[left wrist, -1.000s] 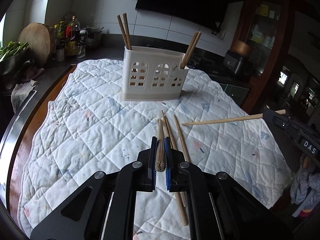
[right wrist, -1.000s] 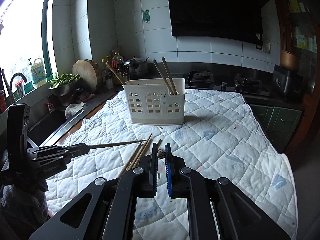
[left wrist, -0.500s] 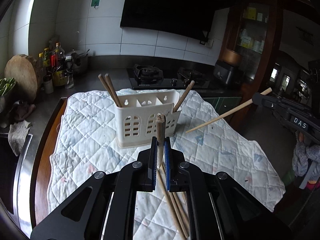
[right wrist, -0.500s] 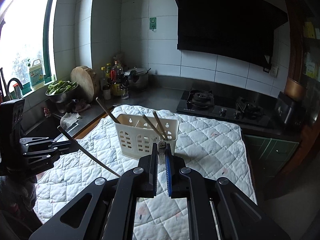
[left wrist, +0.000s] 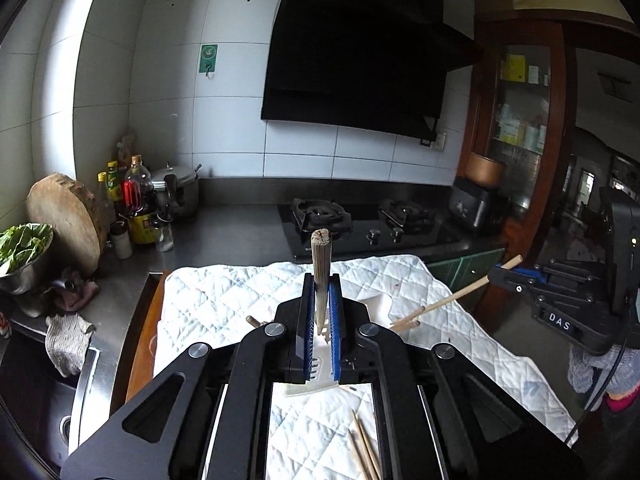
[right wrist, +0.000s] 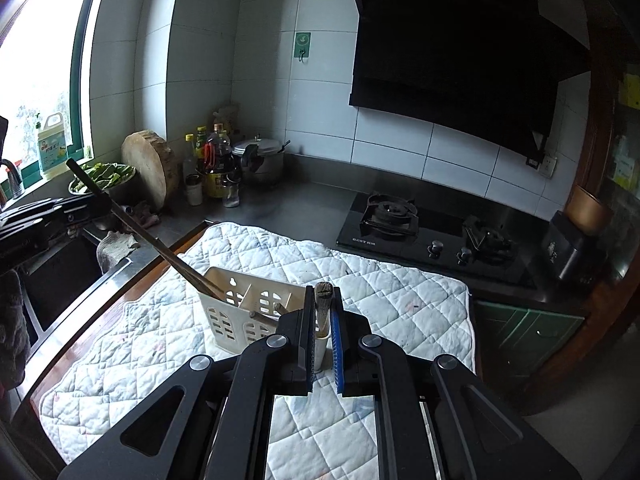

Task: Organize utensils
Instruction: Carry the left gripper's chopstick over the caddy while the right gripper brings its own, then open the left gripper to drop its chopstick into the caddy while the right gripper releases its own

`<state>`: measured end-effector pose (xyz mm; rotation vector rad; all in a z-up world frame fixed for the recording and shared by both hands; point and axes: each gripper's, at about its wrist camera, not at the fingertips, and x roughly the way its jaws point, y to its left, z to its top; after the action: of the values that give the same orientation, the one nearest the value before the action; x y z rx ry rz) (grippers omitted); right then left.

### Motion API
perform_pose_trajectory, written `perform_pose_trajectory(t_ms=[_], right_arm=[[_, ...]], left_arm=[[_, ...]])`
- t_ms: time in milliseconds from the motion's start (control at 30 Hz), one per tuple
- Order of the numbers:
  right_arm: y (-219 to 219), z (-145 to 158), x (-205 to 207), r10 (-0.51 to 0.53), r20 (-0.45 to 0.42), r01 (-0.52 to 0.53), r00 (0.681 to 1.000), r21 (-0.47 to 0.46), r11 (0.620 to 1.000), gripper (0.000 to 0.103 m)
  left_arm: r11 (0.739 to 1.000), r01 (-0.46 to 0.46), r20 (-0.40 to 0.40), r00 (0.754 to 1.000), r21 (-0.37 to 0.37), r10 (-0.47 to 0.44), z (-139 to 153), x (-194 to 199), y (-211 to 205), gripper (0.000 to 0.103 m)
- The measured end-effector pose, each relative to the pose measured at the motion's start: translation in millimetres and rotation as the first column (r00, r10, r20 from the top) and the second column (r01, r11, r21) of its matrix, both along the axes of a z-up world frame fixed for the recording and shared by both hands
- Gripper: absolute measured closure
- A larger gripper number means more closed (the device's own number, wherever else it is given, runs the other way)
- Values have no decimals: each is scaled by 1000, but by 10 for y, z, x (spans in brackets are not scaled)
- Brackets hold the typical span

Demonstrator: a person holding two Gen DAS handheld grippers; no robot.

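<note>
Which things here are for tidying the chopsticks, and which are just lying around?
For the job: left gripper holding a chopstick; right gripper holding another chopstick; white holder; loose chopsticks.
Lying about: chopping block, bottles, pot, stove.

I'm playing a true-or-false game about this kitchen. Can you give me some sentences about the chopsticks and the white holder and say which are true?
1. Each gripper holds a chopstick. True: the left gripper and the right gripper each have their jaws shut on a chopstick.
2. The white holder is empty. False: chopsticks already stand in it.
3. The holder sits on a white quilted cloth. True.
4. No chopsticks are left lying on the cloth. False: loose chopsticks lie there.
</note>
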<state>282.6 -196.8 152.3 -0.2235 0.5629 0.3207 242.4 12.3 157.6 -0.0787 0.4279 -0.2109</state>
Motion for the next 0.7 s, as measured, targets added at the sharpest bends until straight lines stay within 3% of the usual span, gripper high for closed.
perform_pose_trajectory(t_ms=[233, 433, 700], right_arm=[[125, -119, 243, -2, -54, 0, 999, -50, 999, 96], [176, -246, 400, -11, -87, 6, 996, -65, 998, 96], [168, -361, 502, -11, -106, 7, 994, -35, 999, 95]], left_arm=[[999, -22, -85, 996, 33, 24, -160, 379, 15, 97], [1000, -7, -156, 988, 6, 8, -334, 598, 49, 97], [1000, 8, -182, 983, -18, -12, -472, 668, 65, 95]])
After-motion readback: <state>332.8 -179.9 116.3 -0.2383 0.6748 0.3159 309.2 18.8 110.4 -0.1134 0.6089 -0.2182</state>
